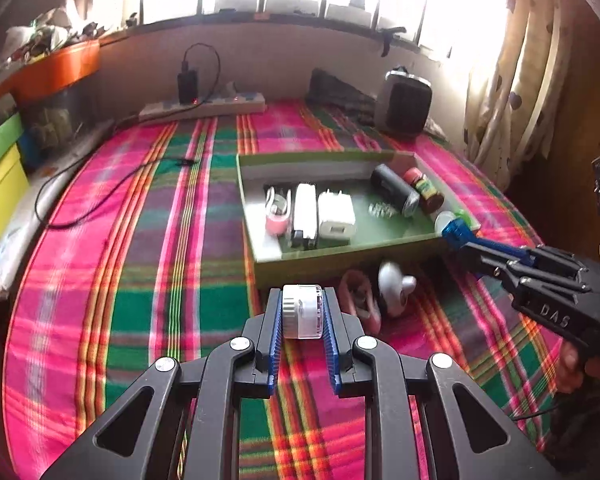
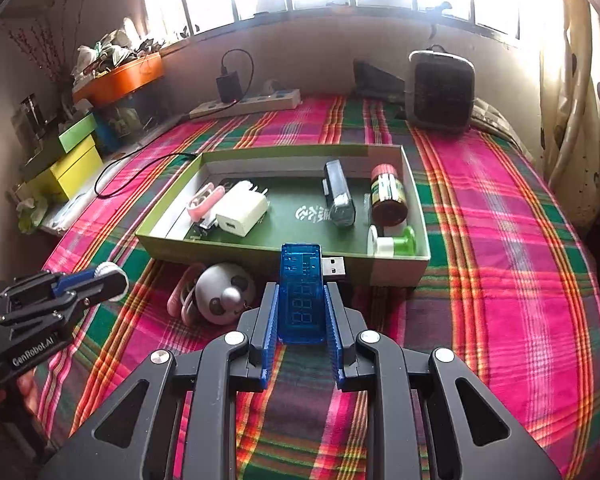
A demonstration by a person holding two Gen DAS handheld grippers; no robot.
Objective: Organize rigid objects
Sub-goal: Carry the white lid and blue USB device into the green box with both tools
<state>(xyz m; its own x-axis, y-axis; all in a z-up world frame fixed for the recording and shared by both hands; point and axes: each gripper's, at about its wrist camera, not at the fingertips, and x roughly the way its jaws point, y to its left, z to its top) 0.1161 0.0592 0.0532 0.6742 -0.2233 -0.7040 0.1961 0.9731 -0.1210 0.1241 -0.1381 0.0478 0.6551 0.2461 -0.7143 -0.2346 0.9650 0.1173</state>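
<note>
My left gripper is shut on a small white round device, held just above the plaid bedspread in front of the green box. My right gripper is shut on a blue USB tester whose metal plug points right, close to the green box's near wall. Inside the box lie a white charger, a pink clip, a dark cylinder, a red-capped jar and a white-and-green spool. In the right wrist view the left gripper shows at the left.
A panda-shaped round gadget and a pink clip lie on the bedspread before the box. A small heater, a power strip with a black adapter, stacked coloured boxes and a black cable are farther back.
</note>
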